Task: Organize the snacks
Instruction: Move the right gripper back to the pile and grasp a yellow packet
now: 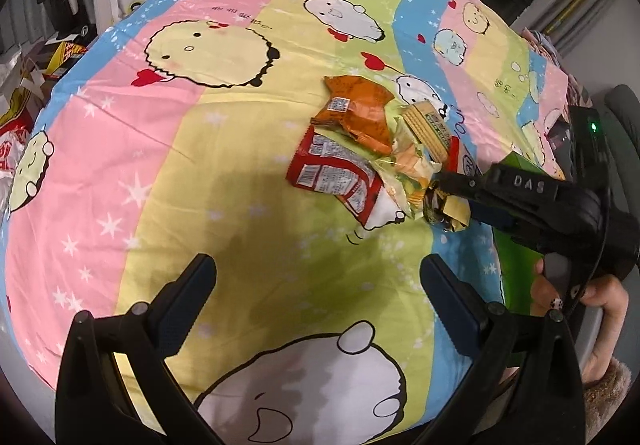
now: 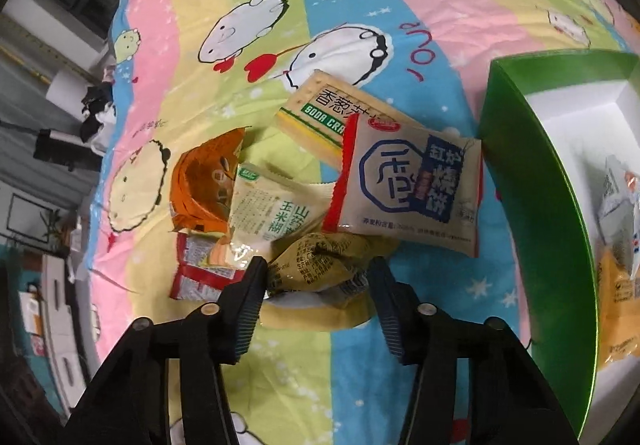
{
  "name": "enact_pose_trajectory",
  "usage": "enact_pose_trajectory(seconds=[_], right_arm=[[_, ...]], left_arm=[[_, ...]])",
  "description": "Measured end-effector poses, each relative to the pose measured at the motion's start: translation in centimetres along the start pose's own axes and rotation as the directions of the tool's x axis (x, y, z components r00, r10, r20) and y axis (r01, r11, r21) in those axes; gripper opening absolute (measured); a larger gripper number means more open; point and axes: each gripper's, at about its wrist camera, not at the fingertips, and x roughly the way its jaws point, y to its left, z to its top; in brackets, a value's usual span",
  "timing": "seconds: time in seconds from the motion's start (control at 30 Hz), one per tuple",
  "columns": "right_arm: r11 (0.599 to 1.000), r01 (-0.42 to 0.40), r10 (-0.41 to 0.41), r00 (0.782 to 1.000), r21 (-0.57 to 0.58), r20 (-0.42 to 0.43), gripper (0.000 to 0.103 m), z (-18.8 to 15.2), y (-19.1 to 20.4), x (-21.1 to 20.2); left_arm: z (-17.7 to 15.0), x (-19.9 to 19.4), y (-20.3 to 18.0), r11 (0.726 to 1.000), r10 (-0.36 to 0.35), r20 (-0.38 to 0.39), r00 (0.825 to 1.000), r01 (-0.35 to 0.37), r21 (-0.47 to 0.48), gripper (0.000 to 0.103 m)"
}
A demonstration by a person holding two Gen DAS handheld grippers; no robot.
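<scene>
— The green box (image 2: 532, 181) sits just right of the pile on the bedsheet (image 1: 160, 149), a couple of packs already in it. Biggest worry?

— The heap. The white-and-blue packet (image 2: 412, 185) overlaps the yellow crinkled pack (image 2: 316, 269); pull that one and its neighbours may slide.

— Is the right gripper (image 2: 318, 273) holding it?

— Jaws straddle it, parted, not clamped. That foil could squirt out as they close.

— And the left gripper (image 1: 318, 277)?

— Wide open over bare sheet, holding nothing.
</scene>
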Motion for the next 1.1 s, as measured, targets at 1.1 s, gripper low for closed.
enact_pose_trajectory(seconds=[1.1], right_arm=[[0.978,-0.208,0.208,0.978,-0.012,-0.026,0.061,-6.1,-1.5,-5.8]], left_arm=[[-2.4,0.9,-2.8,0.990,-0.118,-0.067,0.991,0.123,0.067,0.101]])
